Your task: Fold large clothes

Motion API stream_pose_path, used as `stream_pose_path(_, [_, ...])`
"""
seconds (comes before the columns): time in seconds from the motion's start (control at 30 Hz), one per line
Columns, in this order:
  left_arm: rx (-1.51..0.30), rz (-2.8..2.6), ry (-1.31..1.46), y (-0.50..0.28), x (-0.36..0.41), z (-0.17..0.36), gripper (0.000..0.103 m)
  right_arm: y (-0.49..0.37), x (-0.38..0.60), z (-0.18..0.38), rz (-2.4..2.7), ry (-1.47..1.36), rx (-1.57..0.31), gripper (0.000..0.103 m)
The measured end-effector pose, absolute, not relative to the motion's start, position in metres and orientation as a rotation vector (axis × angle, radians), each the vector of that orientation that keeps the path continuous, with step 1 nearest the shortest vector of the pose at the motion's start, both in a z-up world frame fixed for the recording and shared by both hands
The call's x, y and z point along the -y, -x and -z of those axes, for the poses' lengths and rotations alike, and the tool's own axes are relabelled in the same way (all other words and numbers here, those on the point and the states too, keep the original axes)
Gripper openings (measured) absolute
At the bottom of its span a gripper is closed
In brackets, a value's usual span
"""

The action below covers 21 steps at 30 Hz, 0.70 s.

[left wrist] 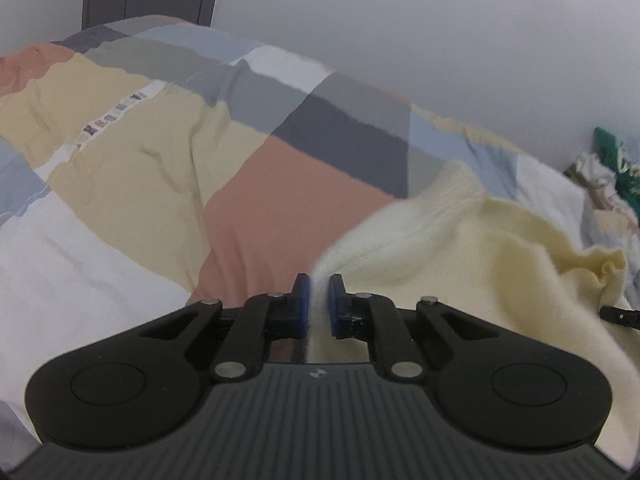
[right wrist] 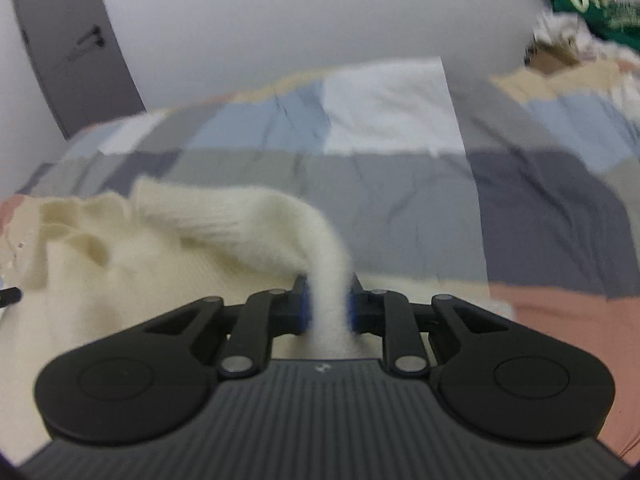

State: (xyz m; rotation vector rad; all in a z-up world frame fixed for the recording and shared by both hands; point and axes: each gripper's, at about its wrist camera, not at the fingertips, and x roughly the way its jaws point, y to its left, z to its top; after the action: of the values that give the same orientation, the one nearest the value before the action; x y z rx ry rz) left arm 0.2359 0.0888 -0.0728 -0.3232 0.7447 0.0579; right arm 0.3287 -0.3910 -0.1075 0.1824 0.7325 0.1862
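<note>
A cream knitted sweater [left wrist: 480, 248] lies on a bed with a patchwork cover [left wrist: 280, 184]. In the left wrist view my left gripper [left wrist: 318, 292] is shut on a thin edge of the sweater, which runs up between the blue pads. In the right wrist view the sweater [right wrist: 120, 264] spreads to the left, and my right gripper [right wrist: 327, 296] is shut on a thick ribbed sleeve or cuff [right wrist: 248, 216] that arches up and left from the jaws. The tip of the other gripper [left wrist: 620, 314] shows at the right edge of the left view.
The patchwork cover [right wrist: 400, 184] fills the bed in blocks of beige, terracotta, grey, blue and white. A pile of other clothes, one green [right wrist: 592, 8], lies at the far right by the white wall. A dark grey door [right wrist: 72, 52] stands at the back left.
</note>
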Motion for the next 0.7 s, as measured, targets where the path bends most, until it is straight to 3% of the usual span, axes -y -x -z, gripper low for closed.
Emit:
stream_pose_path(0.17, [-0.781,-0.076,0.320,-0.241,-0.092,0.085,0.013,-0.337,0.389,0.124,-0.171,-0.181,-0.787,0.021])
stream_pose_path(0.37, [-0.767,-0.041,0.311,-0.240,-0.092,0.084,0.014,-0.331,0.395,0.122,-0.169,-0.208,-0.779,0.030])
stream_pose_path(0.47, [-0.751,-0.027,0.294,-0.235,-0.088,0.076,0.020,-0.323,0.397,0.116,-0.150,-0.216,-0.773,0.042])
stream_pose_path(0.57, [-0.737,-0.012,0.294,-0.228,-0.085,0.069,0.037,-0.312,0.399,0.106,-0.153,-0.225,-0.738,0.059])
stream_pose_path(0.63, [-0.725,-0.001,0.307,-0.222,-0.084,0.064,0.050,-0.304,0.403,0.100,-0.159,-0.262,-0.709,0.079])
stream_pose_path(0.7, [-0.714,0.010,0.316,-0.215,-0.082,0.059,0.052,-0.297,0.406,0.094,-0.165,-0.299,-0.680,0.080])
